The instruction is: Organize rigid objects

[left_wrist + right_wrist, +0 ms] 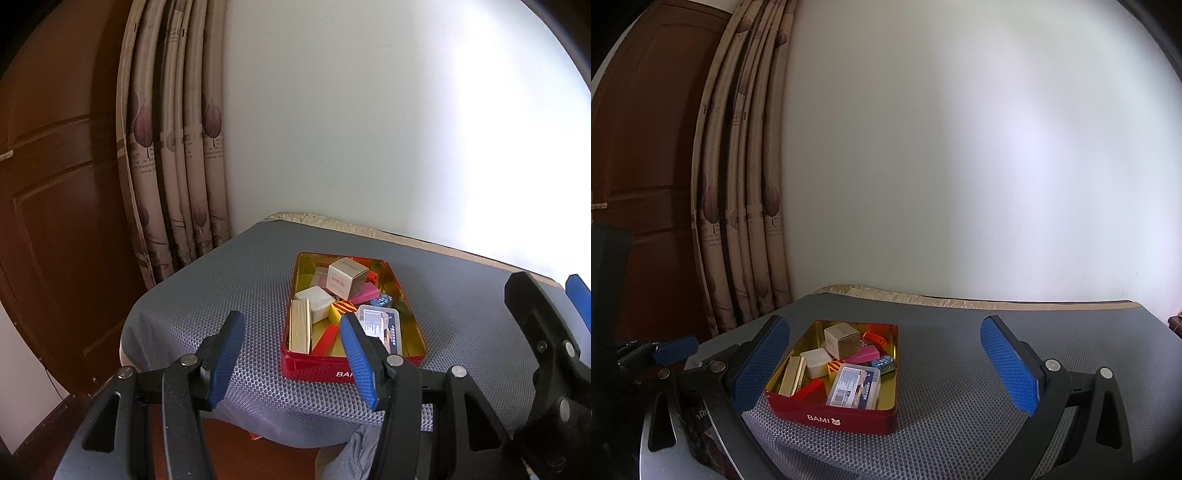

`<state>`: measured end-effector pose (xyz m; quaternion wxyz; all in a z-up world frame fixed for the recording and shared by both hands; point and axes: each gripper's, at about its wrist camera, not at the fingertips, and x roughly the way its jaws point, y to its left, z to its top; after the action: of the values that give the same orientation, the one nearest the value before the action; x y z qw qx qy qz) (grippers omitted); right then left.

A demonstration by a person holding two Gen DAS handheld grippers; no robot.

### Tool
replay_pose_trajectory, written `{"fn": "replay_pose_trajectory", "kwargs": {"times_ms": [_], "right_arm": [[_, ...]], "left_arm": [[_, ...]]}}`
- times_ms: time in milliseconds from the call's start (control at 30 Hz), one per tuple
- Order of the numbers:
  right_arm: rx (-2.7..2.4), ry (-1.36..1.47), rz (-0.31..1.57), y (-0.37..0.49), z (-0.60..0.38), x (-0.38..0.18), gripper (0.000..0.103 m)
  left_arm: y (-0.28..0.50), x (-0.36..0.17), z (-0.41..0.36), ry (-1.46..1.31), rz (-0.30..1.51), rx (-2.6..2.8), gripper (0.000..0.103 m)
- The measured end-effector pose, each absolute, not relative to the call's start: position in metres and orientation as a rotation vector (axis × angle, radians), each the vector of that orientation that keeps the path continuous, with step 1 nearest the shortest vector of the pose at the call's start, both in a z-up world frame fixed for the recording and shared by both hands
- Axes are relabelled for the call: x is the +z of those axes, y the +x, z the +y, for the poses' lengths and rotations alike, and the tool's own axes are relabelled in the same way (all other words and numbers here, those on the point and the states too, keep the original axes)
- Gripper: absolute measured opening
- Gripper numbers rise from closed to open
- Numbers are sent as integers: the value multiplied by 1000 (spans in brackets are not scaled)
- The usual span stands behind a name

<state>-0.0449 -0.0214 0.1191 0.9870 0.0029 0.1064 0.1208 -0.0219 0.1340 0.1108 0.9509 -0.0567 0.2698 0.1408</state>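
Red tin (pixel 849 417) full | left gripper (pixel 291 321) apart, empty | right gripper (pixel 886 328) wide apart, empty

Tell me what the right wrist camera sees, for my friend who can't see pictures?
A red tin full of small boxes and blocks sits on a grey mesh table cover. The right gripper hangs open in front of it, holding nothing. A white wall and curtain are behind.
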Motion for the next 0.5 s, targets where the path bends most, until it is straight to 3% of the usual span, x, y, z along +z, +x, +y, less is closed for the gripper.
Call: {"fn": "replay_pose_trajectory", "kwargs": {"times_ms": [500], "right_arm": [[241,6,215,-46,-20,118,103]], "left_arm": [[-22,109,136,-115,553,285,55]]}}
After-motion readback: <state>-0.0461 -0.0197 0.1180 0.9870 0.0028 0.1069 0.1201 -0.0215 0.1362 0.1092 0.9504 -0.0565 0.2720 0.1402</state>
